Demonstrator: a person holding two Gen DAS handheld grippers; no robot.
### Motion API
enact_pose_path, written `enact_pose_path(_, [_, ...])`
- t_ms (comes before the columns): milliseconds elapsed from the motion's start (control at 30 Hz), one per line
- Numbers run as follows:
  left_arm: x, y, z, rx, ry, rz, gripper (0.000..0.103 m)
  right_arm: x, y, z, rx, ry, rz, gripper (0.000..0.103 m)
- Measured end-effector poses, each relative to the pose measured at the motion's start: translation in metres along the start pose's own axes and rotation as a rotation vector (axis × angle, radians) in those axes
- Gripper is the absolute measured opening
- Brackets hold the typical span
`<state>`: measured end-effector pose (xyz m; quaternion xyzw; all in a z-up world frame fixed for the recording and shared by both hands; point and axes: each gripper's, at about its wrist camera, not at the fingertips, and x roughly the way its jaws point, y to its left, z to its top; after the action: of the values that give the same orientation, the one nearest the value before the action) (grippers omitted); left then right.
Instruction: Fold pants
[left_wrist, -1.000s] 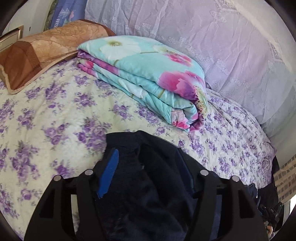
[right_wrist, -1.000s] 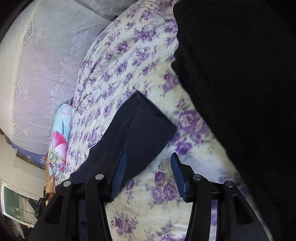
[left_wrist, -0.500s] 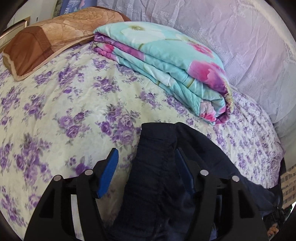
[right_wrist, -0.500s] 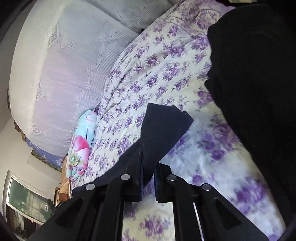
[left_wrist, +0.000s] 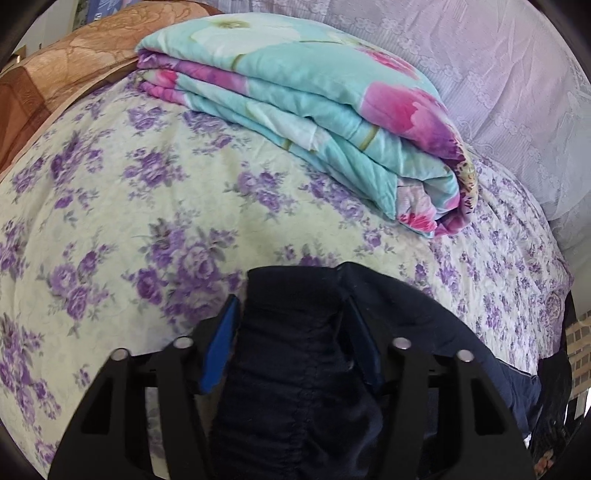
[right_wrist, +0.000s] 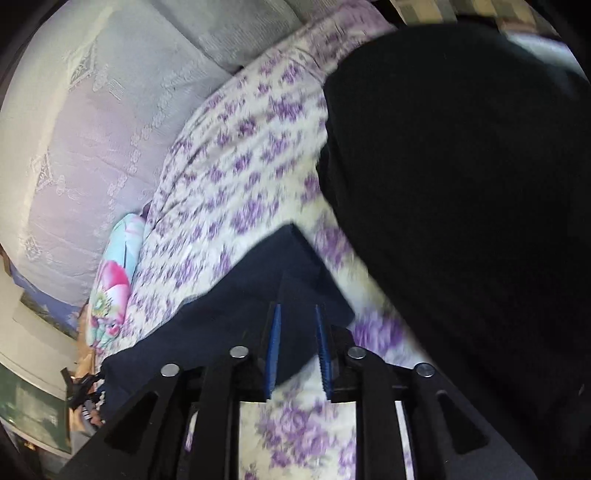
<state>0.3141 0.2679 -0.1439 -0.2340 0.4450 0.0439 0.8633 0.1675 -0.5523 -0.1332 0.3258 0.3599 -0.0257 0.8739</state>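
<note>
Holding the dark navy pants (left_wrist: 295, 354) at both ends, I have my left tool (left_wrist: 291, 332) closed around a thick bunch of the gathered waistband, its blue fingers (left_wrist: 218, 350) pressed against the cloth on either side. My right tool (right_wrist: 297, 343) is nearly clenched on a thin edge of the leg end, which lies flat on the flowered bed (left_wrist: 147, 206). To fold well I judge both grips should stay firm and level, carrying one end over the other with the fabric taut enough to avoid wrinkles. The folded turquoise quilt (left_wrist: 325, 122) sits near, so I should keep the fold short of it.
</note>
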Motion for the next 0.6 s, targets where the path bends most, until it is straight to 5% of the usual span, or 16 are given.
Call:
enact_pose_path(233, [0.001, 0.005, 0.001, -0.038, -0.010, -0.011, 0.045, 0.055, -0.001, 0.048, -0.012, 0.068, 0.009, 0.027])
enact_pose_path(467, [-0.003, 0.003, 0.002, -0.040, -0.017, 0.014, 0.045, 0.105, 0.006, 0.058, -0.050, 0.159, -0.001, 0.027])
enact_pose_path(567, [-0.003, 0.003, 0.002, -0.051, -0.021, 0.017, 0.045, 0.116, 0.014, 0.055, -0.090, 0.200, 0.033, 0.022])
enact_pose_path(600, [-0.004, 0.003, 0.002, -0.054, -0.025, 0.013, 0.044, 0.113, 0.018, 0.053, -0.111, 0.188, 0.037, 0.011])
